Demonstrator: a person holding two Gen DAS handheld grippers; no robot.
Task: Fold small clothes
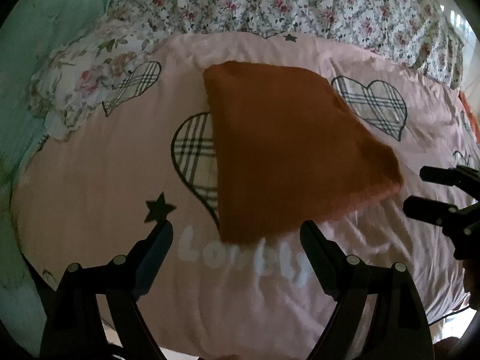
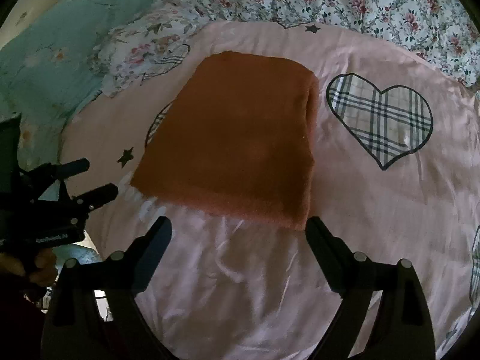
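The orange garment (image 2: pixel 231 138) lies flat on the pink sheet (image 2: pixel 360 210) of the bed, folded into a compact rectangle with a layered edge along its right side. It partly covers one plaid heart print (image 1: pixel 192 156); a second plaid heart (image 2: pixel 381 120) lies beside it, clear of the cloth. Both tongs hang just short of the near edge without contact. The left tongs (image 1: pixel 237 231) stand wide and empty; the right tongs (image 2: pixel 238 228) likewise. Judged from the shape, folding appears largely complete; at most one further fold or removal remains. A floral quilt (image 2: pixel 360 0) and a teal pillow (image 2: pixel 60 60) lie beyond.
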